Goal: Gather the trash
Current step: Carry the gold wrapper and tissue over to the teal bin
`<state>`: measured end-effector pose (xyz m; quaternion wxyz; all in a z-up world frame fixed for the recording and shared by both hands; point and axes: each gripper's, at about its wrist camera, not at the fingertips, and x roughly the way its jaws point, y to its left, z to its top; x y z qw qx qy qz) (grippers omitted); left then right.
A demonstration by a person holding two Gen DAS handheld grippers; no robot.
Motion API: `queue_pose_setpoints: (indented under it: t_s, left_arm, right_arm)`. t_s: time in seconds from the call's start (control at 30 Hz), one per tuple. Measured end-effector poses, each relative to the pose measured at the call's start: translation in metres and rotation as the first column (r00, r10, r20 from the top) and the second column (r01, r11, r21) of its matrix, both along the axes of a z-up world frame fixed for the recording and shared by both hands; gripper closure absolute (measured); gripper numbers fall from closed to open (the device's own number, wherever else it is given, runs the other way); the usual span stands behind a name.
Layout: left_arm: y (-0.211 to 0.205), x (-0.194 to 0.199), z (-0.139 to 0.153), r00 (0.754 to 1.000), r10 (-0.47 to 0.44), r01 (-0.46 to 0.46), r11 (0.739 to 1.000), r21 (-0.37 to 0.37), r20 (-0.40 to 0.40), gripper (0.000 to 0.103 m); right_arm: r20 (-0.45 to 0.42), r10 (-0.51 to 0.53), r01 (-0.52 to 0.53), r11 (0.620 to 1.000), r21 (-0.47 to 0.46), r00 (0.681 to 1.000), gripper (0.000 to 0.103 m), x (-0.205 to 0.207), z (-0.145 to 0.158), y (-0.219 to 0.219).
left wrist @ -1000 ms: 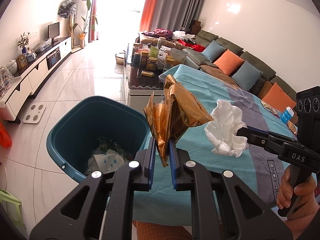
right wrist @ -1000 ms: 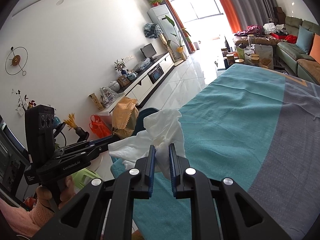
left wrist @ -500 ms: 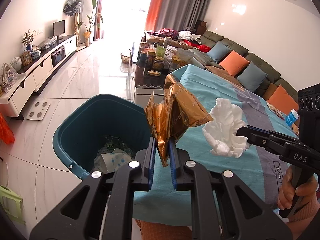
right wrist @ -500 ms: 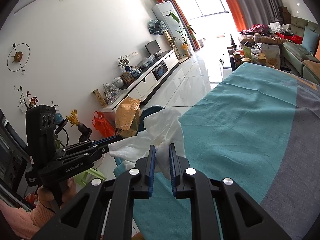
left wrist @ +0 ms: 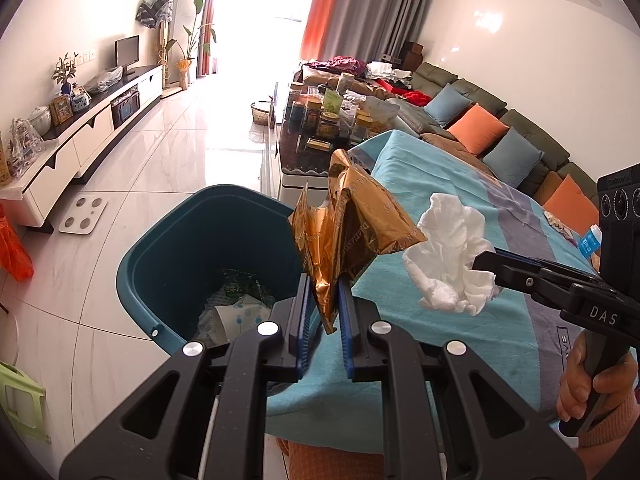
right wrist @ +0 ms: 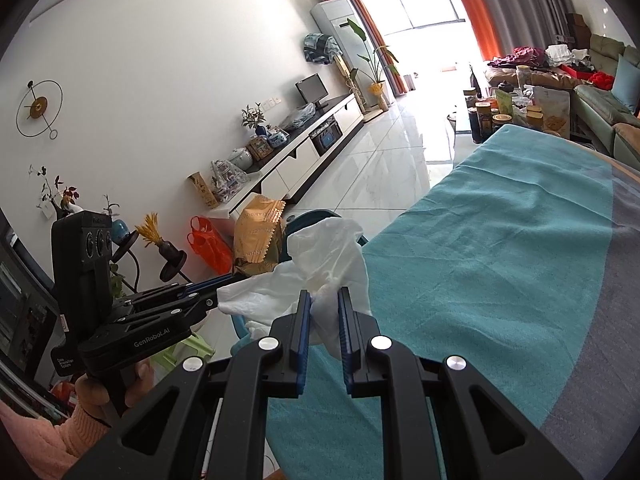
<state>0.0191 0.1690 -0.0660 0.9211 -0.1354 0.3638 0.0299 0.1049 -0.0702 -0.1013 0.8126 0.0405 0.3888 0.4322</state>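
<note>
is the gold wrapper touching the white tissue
Cannot tell: in the left wrist view the gold wrapper tip sits against the white tissue, but they may only overlap.

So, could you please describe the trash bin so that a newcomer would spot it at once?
Find the long table under the teal and grey cloth. Off its near corner, on the white tiled floor, stands a deep teal plastic bin. It is the only open tub there, with paper scraps in it.
</note>
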Motion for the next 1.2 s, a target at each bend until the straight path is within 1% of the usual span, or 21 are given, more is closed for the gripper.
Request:
queue_pose_setpoints:
  t_s: [0.37,1.2]
  left_arm:
    - [0.008,0.003,-0.008,0.999,0.031,-0.031,1.0,0.0,-0.016,0.089]
    - [0.028,0.013,-0.028,0.993,0.097,-0.098,0.995,-0.009,-0.061,0.087]
  right_arm:
    - [-0.014,0.021,-0.021,1.0,-0.015,1.0,0.091,0.008,-0.003,0.008]
    - [-0.023,0.076,-0.077,0.994,-0.075,0.997,0.091,0.013,-0.006,0.055]
